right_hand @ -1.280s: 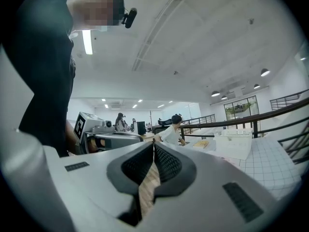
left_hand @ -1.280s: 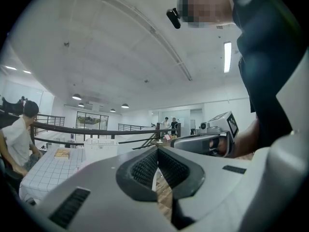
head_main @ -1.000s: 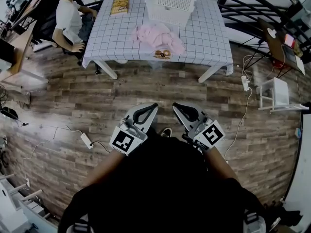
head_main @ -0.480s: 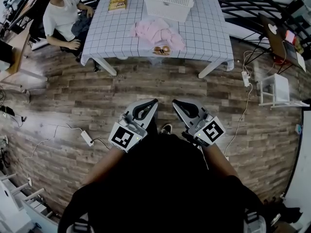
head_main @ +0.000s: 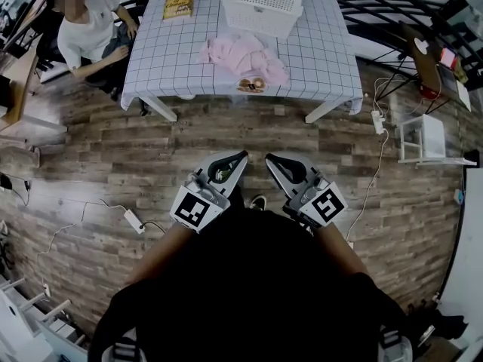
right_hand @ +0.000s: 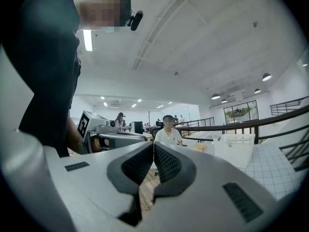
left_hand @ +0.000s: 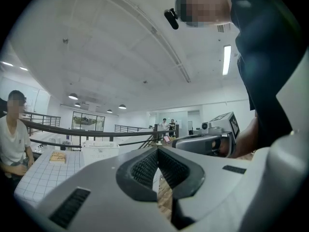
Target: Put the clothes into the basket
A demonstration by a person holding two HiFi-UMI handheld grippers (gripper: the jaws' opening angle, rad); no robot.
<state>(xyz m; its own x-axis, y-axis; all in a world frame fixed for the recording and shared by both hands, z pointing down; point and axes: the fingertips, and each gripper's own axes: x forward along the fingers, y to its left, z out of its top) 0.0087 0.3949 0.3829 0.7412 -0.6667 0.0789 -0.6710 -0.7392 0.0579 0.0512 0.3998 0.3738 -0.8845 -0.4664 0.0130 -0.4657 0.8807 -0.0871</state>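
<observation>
Nothing is done yet: the clothes [head_main: 243,56] lie on the table [head_main: 326,51] beside the basket [head_main: 264,4] — left gripper [head_main: 242,155] and right gripper [head_main: 268,158] both clenched, empty, far off.

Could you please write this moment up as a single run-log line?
left gripper: shut, empty | right gripper: shut, empty | pink clothes: on table, untouched | basket: on table, behind clothes
</observation>
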